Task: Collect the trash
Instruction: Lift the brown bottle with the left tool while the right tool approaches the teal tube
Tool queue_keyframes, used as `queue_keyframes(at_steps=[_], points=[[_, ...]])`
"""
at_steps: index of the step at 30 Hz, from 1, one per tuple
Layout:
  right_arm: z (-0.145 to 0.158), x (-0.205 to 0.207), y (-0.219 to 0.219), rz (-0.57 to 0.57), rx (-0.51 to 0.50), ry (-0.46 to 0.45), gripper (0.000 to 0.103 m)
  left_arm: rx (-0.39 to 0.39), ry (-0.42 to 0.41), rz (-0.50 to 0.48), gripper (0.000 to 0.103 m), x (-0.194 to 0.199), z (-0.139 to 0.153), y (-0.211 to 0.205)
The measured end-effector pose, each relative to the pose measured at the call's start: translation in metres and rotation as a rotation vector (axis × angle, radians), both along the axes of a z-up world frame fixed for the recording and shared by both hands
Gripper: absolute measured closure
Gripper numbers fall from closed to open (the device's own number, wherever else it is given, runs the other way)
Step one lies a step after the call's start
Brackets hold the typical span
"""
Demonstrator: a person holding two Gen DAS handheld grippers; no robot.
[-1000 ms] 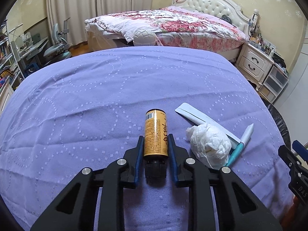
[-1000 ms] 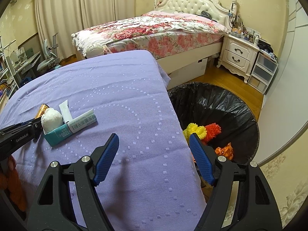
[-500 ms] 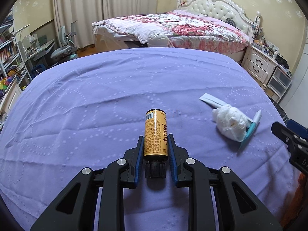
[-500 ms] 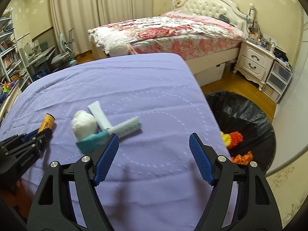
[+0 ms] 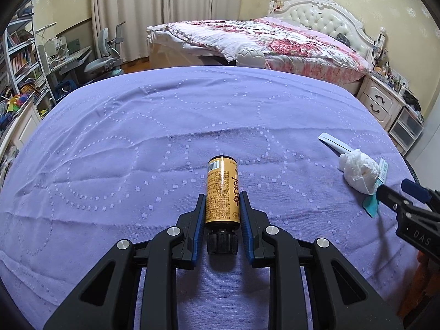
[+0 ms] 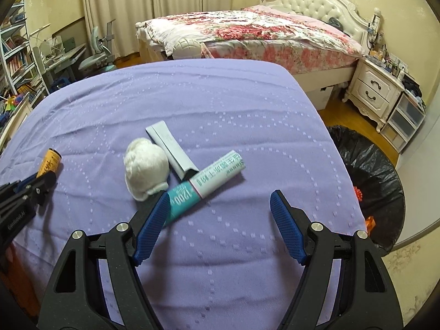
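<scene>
**Trash collection: bottle gripped, three items on the cloth**

1. Counter: covered by a purple cloth. It carries all loose items.
2. Bin: lined with a black bag, on the floor just beside the counter's right edge. Orange and red pieces lie inside.
3. Left hand-held gripper: clenched on the bottle, pads pressing its orange label from both sides, black cap toward the camera.
4. Right hand-held gripper: released, jaws wide, nothing between the pads. Its left fingertip overlaps the tube's teal end in the right wrist view; contact cannot be told.
5. Tube: lies flat, teal and white.
6. Tissue wad: white, touching the tube.
7. Grey strip: flat, between wad and tube.
</scene>
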State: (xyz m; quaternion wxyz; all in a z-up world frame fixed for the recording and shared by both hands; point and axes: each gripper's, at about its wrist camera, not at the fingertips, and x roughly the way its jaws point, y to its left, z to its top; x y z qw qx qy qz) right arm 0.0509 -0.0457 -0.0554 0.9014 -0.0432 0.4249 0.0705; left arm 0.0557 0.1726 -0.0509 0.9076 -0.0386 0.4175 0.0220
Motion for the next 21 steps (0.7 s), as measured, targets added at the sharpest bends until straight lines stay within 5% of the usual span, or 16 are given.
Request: queue_keyframes(at_steps=[21], points=[[-0.005, 0.021, 0.013, -0.043, -0.045, 0.02, 0.029, -0.021, -0.005, -0.001, 0.078, -0.002, 0.0, 0.006]])
